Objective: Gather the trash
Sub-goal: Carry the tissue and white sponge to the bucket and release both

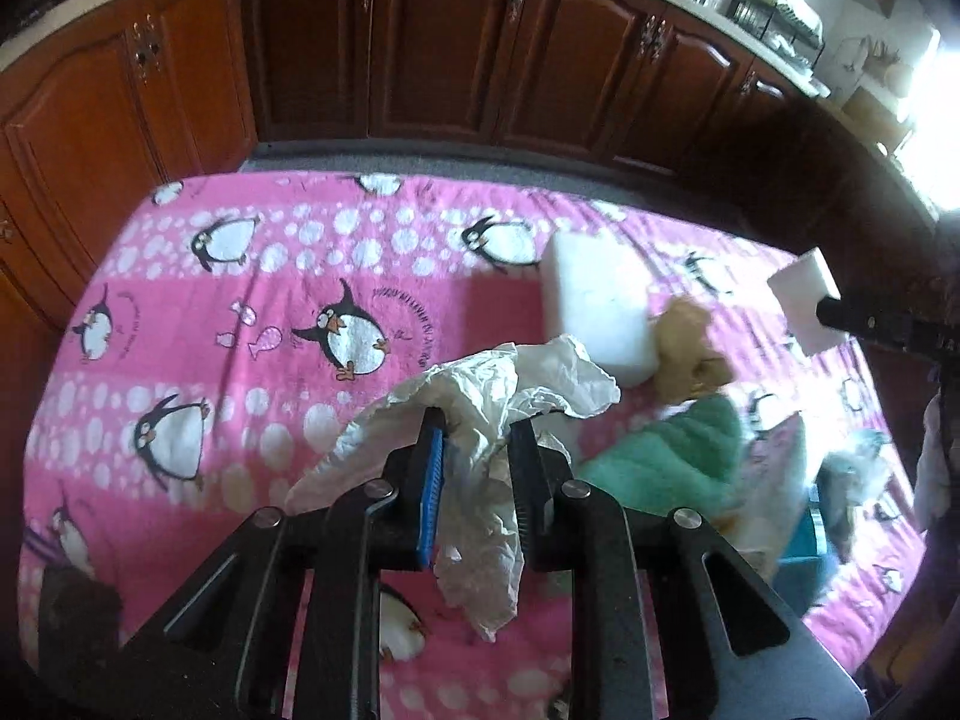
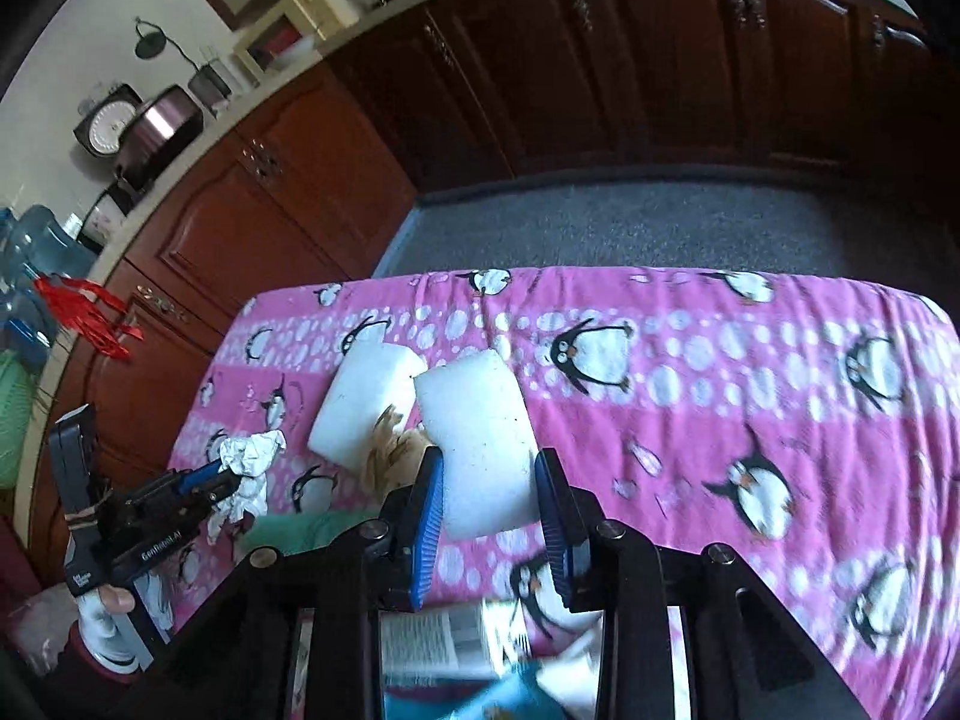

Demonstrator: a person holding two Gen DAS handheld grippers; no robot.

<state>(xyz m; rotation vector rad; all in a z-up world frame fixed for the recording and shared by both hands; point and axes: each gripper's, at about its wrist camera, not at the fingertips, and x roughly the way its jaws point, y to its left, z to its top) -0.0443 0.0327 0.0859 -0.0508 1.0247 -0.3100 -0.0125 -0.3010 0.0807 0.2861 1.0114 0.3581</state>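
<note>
My left gripper [image 1: 477, 429] is shut on a crumpled white wrapper [image 1: 480, 390] and holds it above the pink penguin tablecloth [image 1: 240, 312]. From the right wrist view, that gripper [image 2: 225, 480] and its white wrapper [image 2: 249, 456] appear at the left, with a gloved hand on the handle. My right gripper [image 2: 489, 459] is shut on a white foam block [image 2: 474, 438], whose sides sit against the blue pads. The left wrist view catches the same block [image 1: 801, 306] raised at the right gripper's [image 1: 823, 309] tip. A second foam block [image 1: 594, 312] [image 2: 366, 402] lies on the cloth.
A crumpled brown paper [image 1: 690, 348] [image 2: 390, 450] lies beside the second block. A green cloth [image 1: 666, 456] [image 2: 300, 531] and blue and printed packaging [image 1: 810, 546] [image 2: 444, 639] lie near the front. Wooden cabinets [image 1: 432, 60] stand beyond the table's far edge.
</note>
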